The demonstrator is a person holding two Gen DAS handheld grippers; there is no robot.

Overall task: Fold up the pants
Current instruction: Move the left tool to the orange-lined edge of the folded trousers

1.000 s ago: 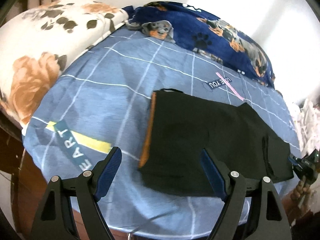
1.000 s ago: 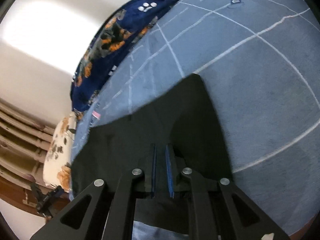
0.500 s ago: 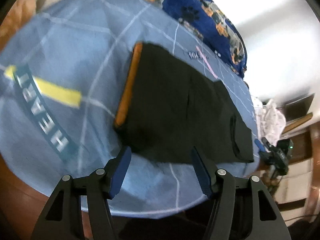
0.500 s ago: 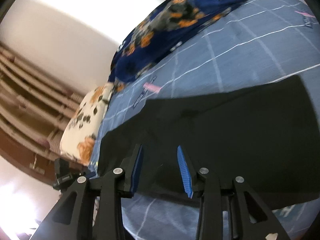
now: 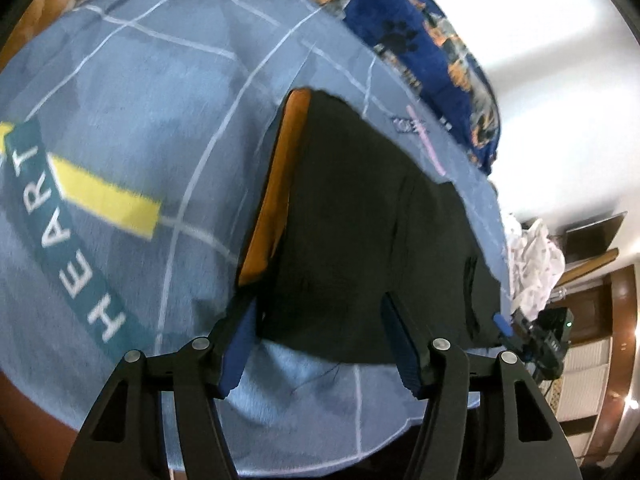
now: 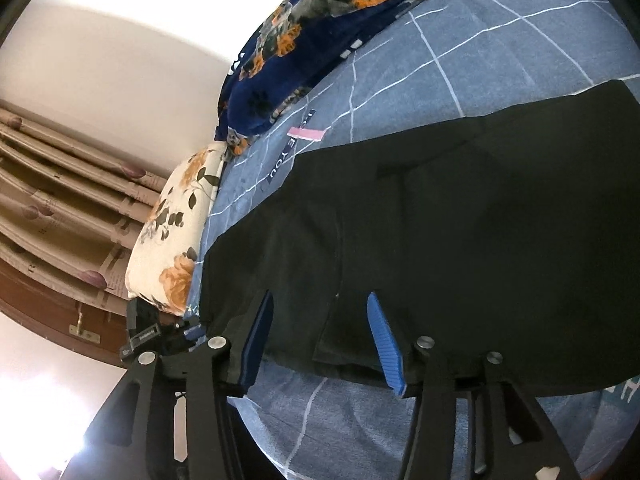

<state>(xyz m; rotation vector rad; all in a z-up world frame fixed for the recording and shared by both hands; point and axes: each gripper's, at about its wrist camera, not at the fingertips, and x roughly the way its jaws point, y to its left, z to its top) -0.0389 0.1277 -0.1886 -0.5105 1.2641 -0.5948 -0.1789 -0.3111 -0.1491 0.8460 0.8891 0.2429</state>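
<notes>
Pants (image 5: 360, 232): black, lying flat on the blue checked bedsheet (image 5: 160, 92), already doubled lengthwise by the look of it, running along the near edge of the bed. In the left wrist view an orange band (image 5: 276, 196) edges the cloth at about 10 o'clock from the gripper; the rest runs off toward 2 o'clock.

Left gripper (image 5: 320, 344): jaws at middle width, having just closed somewhat. They straddle the near corner of the pants; the pads are not seen pressing, nothing is held.

Right gripper (image 6: 324, 340): jaws at middle width, having just been opening. The near hem and a folded flap lie between them; the pads stand clear of the cloth, nothing is held.

Handling, as judged: light, limp fabric with no stiffness; it will sag and drape when lifted, and layers may slide apart if only the top one is pinched. Take hold at the near hem, one gripper towards each end, catching all layers, and carry both ends together to keep the fold square.

Floral pillow (image 6: 176, 228) at 10 o'clock in the right view, well apart.
</notes>
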